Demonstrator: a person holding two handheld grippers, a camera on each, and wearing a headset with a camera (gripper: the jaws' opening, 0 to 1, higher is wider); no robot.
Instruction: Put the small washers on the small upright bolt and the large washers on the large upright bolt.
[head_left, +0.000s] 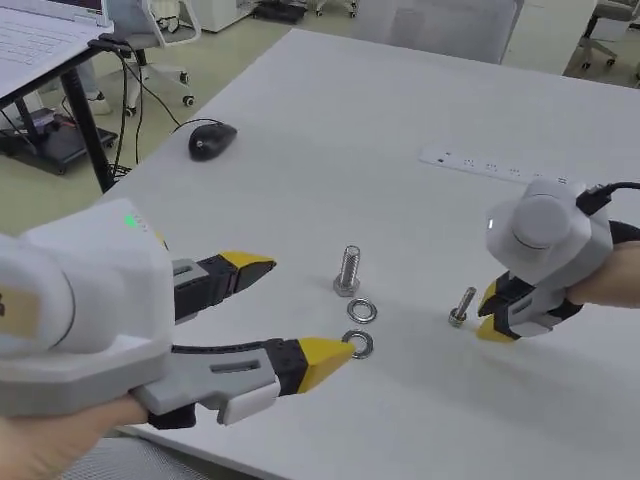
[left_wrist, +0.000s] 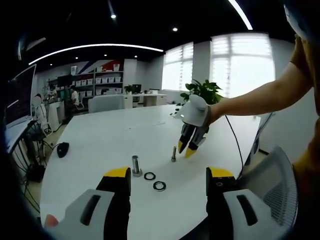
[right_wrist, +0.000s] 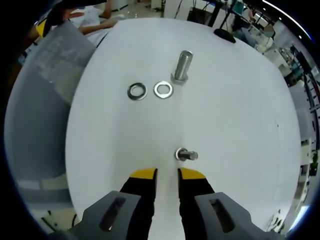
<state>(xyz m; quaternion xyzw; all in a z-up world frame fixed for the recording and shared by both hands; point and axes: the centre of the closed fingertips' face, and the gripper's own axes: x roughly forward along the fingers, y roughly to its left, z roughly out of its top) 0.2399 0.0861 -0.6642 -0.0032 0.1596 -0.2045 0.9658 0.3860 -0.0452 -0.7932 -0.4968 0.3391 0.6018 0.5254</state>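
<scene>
Pick step, I'd say; no washer seated. Left claw (head_left: 305, 308) wide, empty; washers (head_left: 362, 310) at 5 o'clock of big bolt (head_left: 347, 272). Right claw (head_left: 491, 315) narrow, empty, by small bolt (head_left: 461, 306). Next likely needs a pinch on the near washer's rim.

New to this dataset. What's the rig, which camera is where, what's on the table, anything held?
No robot: a person holds a hand-held gripper in each hand. One picture comes from a headset camera looking down; the other two from a camera on each hand-held gripper. On the table stand a large bolt and a small bolt; two washers lie beside the large one. The left hand-held gripper is wide open; the right hand-held gripper, close to the small bolt, has its jaws narrowly apart. Nothing is held.
</scene>
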